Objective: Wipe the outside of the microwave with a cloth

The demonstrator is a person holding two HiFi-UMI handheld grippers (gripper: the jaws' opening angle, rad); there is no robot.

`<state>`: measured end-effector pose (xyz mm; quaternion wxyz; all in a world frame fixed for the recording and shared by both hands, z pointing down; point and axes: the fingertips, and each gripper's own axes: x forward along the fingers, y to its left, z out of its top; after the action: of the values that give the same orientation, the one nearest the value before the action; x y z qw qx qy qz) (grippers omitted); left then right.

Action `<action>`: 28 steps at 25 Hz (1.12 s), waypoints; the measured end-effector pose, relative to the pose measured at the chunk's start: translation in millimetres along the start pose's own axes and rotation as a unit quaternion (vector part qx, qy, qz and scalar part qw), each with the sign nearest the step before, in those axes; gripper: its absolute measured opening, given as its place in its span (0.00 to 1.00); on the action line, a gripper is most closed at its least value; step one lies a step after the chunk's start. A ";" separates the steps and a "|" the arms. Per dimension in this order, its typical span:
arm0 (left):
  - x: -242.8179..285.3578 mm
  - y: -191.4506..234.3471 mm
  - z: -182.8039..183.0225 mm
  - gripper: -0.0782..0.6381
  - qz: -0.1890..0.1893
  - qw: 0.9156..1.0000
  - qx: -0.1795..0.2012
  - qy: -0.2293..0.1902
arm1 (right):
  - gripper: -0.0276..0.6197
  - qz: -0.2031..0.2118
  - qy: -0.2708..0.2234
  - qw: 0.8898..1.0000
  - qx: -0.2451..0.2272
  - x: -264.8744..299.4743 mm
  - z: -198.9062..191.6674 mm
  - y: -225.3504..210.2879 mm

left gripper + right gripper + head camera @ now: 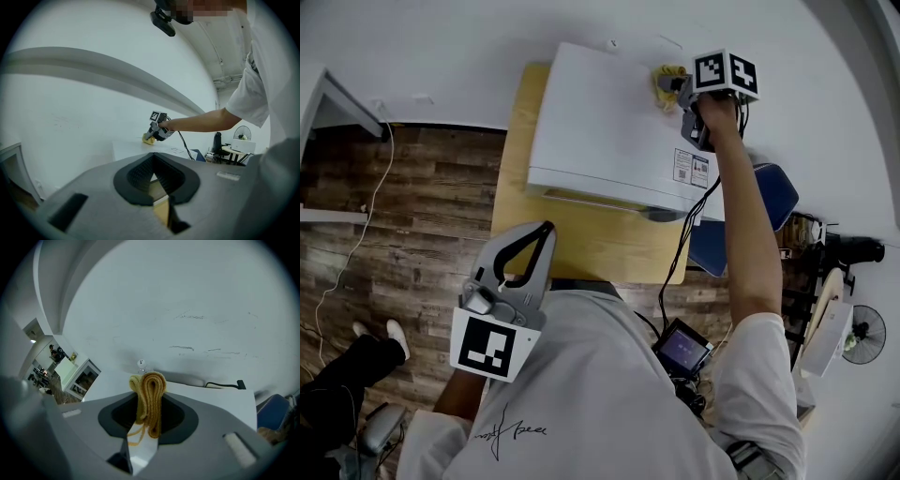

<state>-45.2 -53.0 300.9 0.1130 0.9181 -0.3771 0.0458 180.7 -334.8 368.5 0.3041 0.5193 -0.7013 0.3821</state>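
A white microwave (609, 131) stands on a wooden table (517, 141), seen from above. My right gripper (677, 90) is at the far right of its top, shut on a bunched yellow cloth (666, 82) that rests on the top surface near the wall. In the right gripper view the folded cloth (150, 397) stands between the jaws of the right gripper (149, 420), above the white top (211, 399). My left gripper (546, 228) is held back near my chest, off the microwave, shut and holding nothing. The left gripper view shows the cloth (147, 139) far off.
A white wall runs directly behind the microwave. A blue chair (773, 202) stands right of the table, with a fan (862, 333) further right. A black cable (225, 384) lies behind the microwave. Another person's shoes (389, 333) are on the wood floor at left.
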 end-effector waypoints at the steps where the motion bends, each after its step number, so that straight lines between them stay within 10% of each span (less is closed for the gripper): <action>1: -1.6 0.2 0.0 0.10 0.002 1.000 0.000 -0.001 | 0.23 0.007 0.000 1.000 0.000 1.7 0.9 5.4; 28: -41.6 4.8 -3.2 0.10 0.081 0.997 0.004 -0.005 | 0.23 0.173 0.010 0.985 -0.027 53.2 21.6 158.7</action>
<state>-78.2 -27.2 297.8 0.1032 0.8852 -0.4506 0.0517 12.9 -352.8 366.0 0.2545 0.3782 -0.7874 0.4148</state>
